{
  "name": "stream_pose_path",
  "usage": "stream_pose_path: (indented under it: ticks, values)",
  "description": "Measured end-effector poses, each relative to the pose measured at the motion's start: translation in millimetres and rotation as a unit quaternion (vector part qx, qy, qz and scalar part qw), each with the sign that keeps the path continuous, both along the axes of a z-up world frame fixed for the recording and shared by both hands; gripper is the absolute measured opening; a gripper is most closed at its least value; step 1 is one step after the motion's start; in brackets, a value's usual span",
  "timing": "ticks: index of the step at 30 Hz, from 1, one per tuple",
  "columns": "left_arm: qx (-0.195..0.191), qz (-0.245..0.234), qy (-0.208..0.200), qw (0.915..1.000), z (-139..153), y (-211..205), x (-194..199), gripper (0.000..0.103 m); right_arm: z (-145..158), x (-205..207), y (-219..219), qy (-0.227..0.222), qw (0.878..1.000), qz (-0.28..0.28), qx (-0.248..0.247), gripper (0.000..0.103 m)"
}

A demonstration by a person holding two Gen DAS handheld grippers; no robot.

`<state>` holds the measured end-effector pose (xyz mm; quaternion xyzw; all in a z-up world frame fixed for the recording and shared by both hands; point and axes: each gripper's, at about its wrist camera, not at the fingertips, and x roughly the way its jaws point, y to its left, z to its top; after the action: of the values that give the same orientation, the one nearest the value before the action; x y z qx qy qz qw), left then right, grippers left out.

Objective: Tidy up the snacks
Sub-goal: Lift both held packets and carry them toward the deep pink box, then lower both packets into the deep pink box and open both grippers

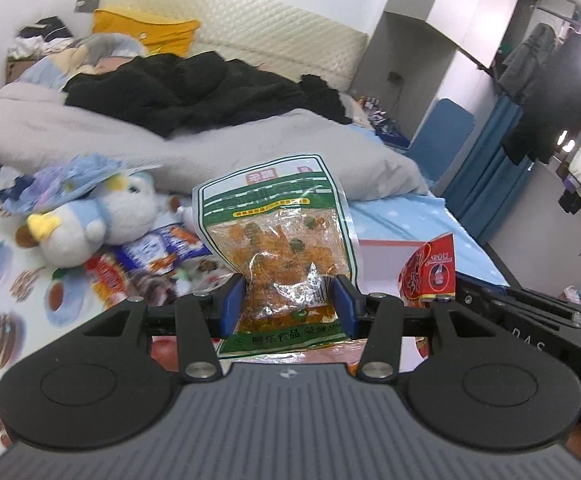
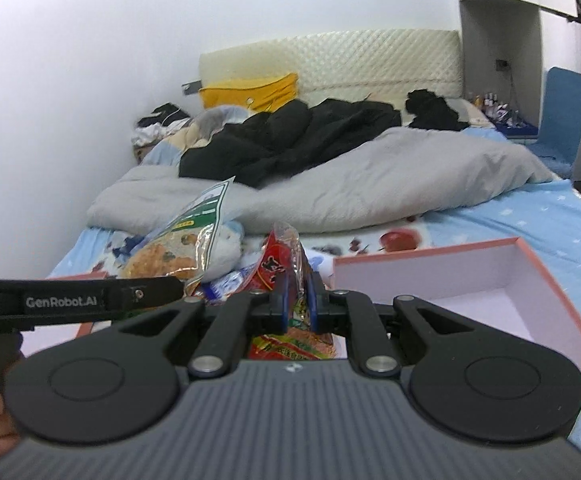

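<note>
Clearly clamped between both pads — green snack bag (image 1: pixel 278 240) in left gripper (image 1: pixel 286 304).

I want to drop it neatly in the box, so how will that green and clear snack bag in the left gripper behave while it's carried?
The green snack bag probably flops: its top leans over above the left gripper. The glossy film looks slippery, so it might creep between the pads. It seems light for its size.

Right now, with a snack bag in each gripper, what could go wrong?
The left gripper pinches only the bottom of the green bag, so its tall floppy top might tip or slip out. The right gripper holds the red bag by a thin crease, which could slide free before reaching the pink box.
</note>
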<state>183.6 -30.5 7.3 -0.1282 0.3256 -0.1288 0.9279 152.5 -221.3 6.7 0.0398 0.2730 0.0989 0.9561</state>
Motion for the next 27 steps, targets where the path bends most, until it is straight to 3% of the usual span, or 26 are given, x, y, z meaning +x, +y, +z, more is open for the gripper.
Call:
stream_pose_path:
  ticks: [11, 27]
  values:
    - [0.009, -0.042, 0.005, 0.9991, 1.4, -61.6, 37.5, 0.053, -6.0, 15.4, -53.2, 0.004, 0.999, -0.041, 0.007, 0.013]
    - [0.057, -0.116, 0.073, 0.9890, -69.8, -155.1, 96.8, 0.053, -71.0, 43.6, -123.5, 0.077, 0.992, -0.098, 0.013, 0.013]
